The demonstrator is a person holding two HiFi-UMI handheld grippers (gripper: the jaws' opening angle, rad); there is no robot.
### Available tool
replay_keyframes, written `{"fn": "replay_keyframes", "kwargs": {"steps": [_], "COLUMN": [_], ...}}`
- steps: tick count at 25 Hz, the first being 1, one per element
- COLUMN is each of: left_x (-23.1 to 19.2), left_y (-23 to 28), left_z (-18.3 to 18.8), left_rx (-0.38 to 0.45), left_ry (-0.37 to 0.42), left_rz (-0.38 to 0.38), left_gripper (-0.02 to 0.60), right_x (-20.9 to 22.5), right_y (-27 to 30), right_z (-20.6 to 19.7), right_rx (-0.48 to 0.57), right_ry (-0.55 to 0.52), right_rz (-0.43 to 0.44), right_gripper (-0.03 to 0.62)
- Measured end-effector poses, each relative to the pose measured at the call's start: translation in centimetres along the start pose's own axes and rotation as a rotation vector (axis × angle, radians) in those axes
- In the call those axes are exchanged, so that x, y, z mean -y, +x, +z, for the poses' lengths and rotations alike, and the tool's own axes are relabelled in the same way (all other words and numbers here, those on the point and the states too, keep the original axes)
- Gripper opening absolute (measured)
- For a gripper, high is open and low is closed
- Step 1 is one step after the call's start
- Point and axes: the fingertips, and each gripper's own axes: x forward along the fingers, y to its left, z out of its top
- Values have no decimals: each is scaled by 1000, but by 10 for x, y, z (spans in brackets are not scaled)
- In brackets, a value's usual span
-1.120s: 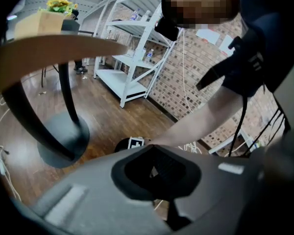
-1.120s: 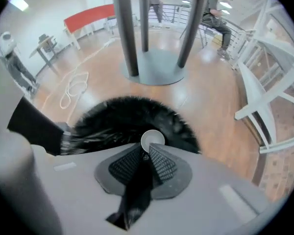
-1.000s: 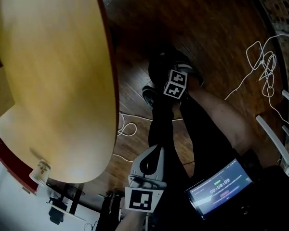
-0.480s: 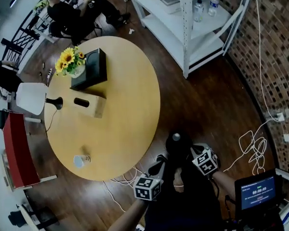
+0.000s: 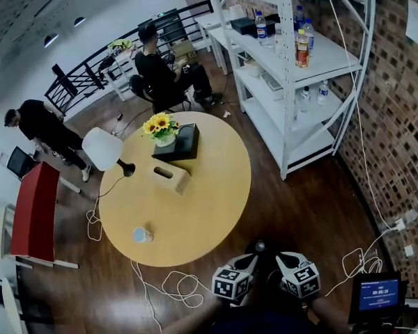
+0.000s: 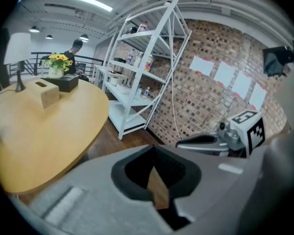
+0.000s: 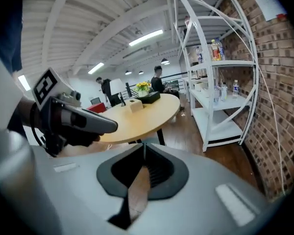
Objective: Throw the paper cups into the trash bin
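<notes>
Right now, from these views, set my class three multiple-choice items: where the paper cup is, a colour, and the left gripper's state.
1. Where is the paper cup? A on the round table; B on the white shelves; C in a gripper.
2. The flowers are: A red; B yellow; C blue.
3. The left gripper is: A open; B shut on a cup; C shut, empty.
Key: 1 A, it stands near the table's edge; 2 B, yellow petals; 3 C, jaws together, nothing between.
</notes>
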Motion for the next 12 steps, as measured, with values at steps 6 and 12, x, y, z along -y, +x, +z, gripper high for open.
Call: {"fn": "replay_keyframes", "kwargs": {"steps": [6,12], "left_x": [4,8], "left_y": [-81,-175], "left_z": [-44,-125], "left_rx": [77,115], "left_ry": [17,24], "left_rz": [21,9], "left_gripper": [5,5], "right_x": [-81,-170], "right_y": [-31,-66], "right_z": [8,-19], "right_rx": [102,169], "right_ry": [5,-7], "right_rz": [34,-19], "right_gripper": [21,18]}}
